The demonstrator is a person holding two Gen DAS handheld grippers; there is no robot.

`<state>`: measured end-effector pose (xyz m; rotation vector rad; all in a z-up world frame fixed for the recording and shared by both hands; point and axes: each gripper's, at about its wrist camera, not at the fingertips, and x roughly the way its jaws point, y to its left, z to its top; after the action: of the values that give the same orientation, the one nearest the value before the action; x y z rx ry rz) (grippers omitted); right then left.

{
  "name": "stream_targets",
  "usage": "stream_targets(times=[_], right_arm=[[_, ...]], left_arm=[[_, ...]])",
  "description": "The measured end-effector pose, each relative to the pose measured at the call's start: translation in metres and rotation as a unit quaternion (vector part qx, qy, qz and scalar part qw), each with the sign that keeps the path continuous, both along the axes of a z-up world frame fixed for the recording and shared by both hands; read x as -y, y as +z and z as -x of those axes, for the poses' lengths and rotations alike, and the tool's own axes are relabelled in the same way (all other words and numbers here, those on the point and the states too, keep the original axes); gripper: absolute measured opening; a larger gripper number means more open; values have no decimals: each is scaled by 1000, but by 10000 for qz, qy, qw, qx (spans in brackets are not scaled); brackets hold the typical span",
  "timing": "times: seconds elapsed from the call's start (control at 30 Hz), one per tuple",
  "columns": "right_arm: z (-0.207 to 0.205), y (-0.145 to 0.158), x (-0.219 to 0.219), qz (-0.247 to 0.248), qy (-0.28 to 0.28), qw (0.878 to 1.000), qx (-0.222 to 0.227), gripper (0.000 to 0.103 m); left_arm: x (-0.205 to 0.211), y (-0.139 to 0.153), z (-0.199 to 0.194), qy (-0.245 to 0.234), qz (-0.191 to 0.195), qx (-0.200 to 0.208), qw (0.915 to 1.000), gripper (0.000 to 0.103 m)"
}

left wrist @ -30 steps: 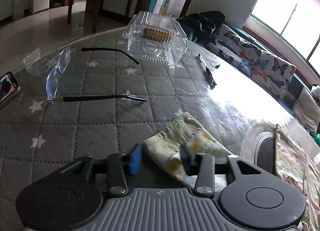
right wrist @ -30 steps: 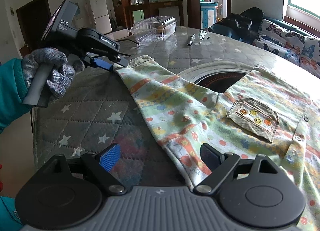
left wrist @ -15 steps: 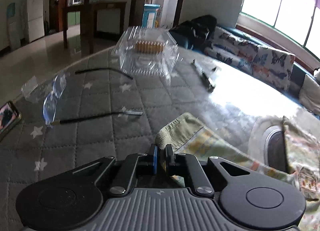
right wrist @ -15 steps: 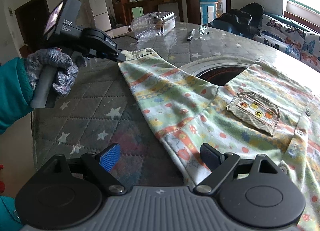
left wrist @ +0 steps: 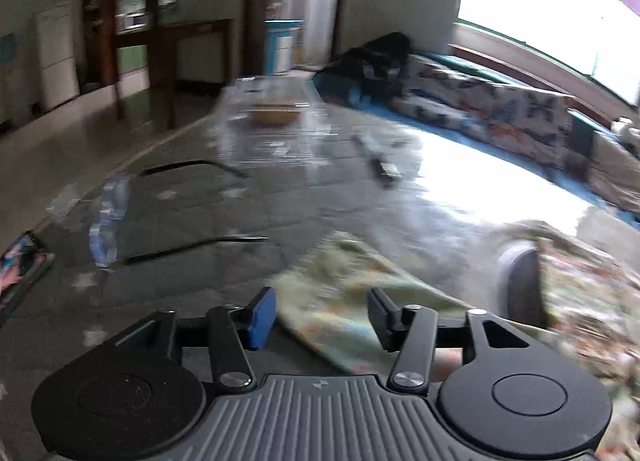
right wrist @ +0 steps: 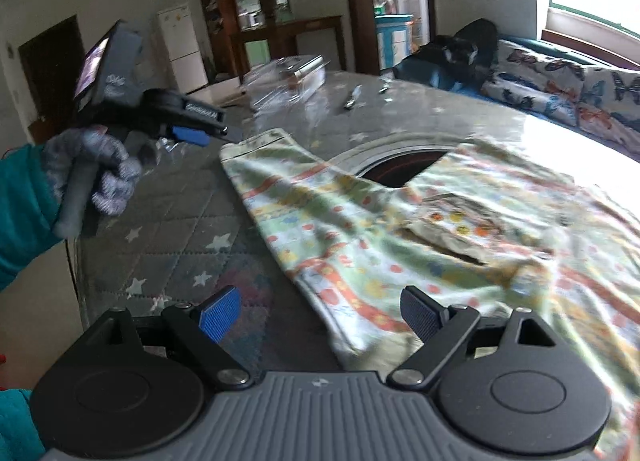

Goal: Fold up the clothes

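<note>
My left gripper (left wrist: 322,315) is spread open just above the sleeve cuff (left wrist: 340,285), holding nothing. My right gripper (right wrist: 320,315) is open too, its fingers either side of the near sleeve edge of the shirt (right wrist: 420,229), which lies spread on the quilted table cover (right wrist: 172,237). Farther off sit a clear plastic box (right wrist: 288,81) and glasses (left wrist: 108,217)

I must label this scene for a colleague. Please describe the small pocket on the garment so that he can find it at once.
On the grey star-quilted table lies a pale green printed shirt. The pocket sits on its chest, right of the sleeve. Unlike the printed cloth around it, it is plain tan, with a row of round coloured badges.
</note>
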<state>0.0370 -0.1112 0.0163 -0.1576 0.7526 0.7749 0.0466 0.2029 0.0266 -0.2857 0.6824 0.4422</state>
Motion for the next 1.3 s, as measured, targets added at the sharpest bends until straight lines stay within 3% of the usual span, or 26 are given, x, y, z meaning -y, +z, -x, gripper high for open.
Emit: stream_targets(times=[0.13, 0.3, 0.5, 0.6, 0.67, 0.93, 1.3], right_arm=[[4, 6, 22, 15, -220, 9997, 61, 89], [9, 7, 51, 66, -584, 9982, 78, 89], [11, 1, 76, 76, -947, 9955, -16, 87], [13, -6, 82, 95, -1044, 9944, -119, 84], [14, -11, 85, 100, -1070, 9940, -208, 84], [23, -19, 91, 251, -986, 9942, -342, 83], [-13, -8, 81, -24, -1018, 9947, -132, 86]], left_arm=[[40, 4, -1, -717, 219, 52, 9972, 57], [97, 1, -5, -1632, 319, 17, 9861, 57], [154, -13, -13, -2379, 121, -160, 9711, 57], [173, -22, -12, -2641, -155, -232, 9641, 57], [181, -27, -8, -2765, -359, -259, 9600, 57], [177, -38, 1, -2795, -650, -410, 9571, 58], [167, -32, 6, -2586, -553, -392, 9636, 75]])
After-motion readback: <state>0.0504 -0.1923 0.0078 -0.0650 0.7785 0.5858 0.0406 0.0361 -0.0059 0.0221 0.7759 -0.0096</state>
